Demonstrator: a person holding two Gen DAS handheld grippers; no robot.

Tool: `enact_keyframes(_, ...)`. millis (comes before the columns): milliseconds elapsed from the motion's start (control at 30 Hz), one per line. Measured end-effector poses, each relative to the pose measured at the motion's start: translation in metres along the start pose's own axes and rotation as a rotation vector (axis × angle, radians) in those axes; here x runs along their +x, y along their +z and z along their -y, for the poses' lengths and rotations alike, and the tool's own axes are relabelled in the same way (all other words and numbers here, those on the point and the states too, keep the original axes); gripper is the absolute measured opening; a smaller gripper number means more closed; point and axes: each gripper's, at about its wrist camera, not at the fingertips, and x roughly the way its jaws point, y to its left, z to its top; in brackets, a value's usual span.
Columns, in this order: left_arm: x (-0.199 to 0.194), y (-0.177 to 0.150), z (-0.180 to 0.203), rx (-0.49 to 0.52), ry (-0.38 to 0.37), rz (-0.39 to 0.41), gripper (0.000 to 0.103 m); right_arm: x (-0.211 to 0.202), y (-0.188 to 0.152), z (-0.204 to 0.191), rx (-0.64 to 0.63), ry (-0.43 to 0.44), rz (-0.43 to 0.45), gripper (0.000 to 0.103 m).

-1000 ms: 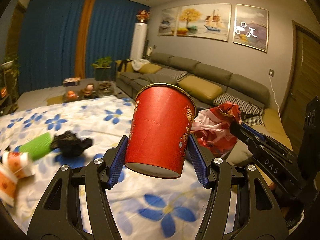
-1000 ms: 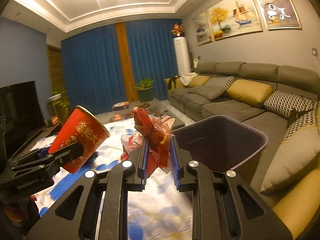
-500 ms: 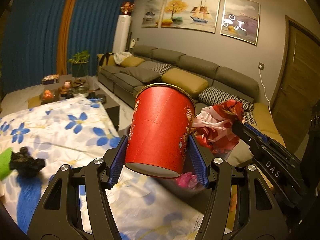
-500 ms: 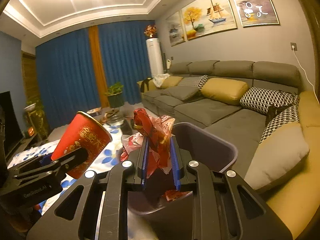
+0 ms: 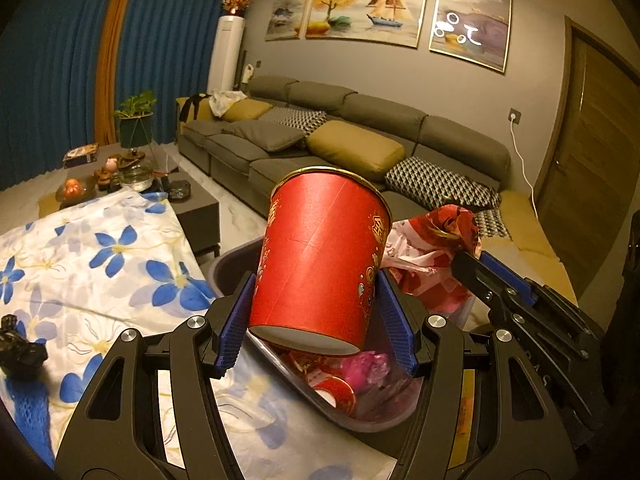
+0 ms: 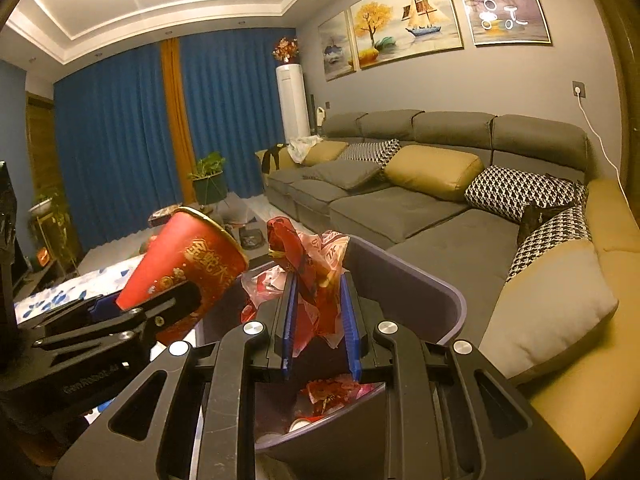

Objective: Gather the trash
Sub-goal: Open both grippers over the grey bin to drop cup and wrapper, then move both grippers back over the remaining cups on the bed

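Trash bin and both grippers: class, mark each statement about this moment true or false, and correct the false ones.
1. The left gripper holds a red paper cup. True.
2. The right gripper is empty. False: it is shut on a crumpled red wrapper.
3. The trash bin already has rubbish inside. True.
4. The cup lies inside the bin. False: it is held above the bin.
5. The table cover is plain white. False: it has blue flowers.

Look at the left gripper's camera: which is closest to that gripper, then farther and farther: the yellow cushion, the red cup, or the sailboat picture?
1. red cup, clamped in the left gripper.
2. yellow cushion, on the sofa behind.
3. sailboat picture, up on the back wall.
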Motion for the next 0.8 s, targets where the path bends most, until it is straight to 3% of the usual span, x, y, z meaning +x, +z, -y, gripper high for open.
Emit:
enact_keyframes(300, 0.018, -0.003, 0.002, -0.01, -0.027, -0.037, 0.06, 0.008, 0.002, 0.005, 0.008, -0.019, -0.019, 0.024)
enact_keyframes(500, 0.023, -0.005, 0.002, -0.013, -0.045, -0.048, 0.063, 0.015, 0.003, 0.009, 0.039, 0.014, -0.031, 0.027)
enact_keyframes(633, 0.021, -0.008, -0.005, -0.034, -0.048, -0.049, 0.078, 0.014, 0.004, 0.013, 0.055, 0.027, -0.021, 0.047)
enact_keyframes(800, 0.005, -0.015, -0.022, -0.07, 0.011, -0.025, 0.084, 0.0, 0.006, 0.02, 0.077, 0.021, 0.003, 0.057)
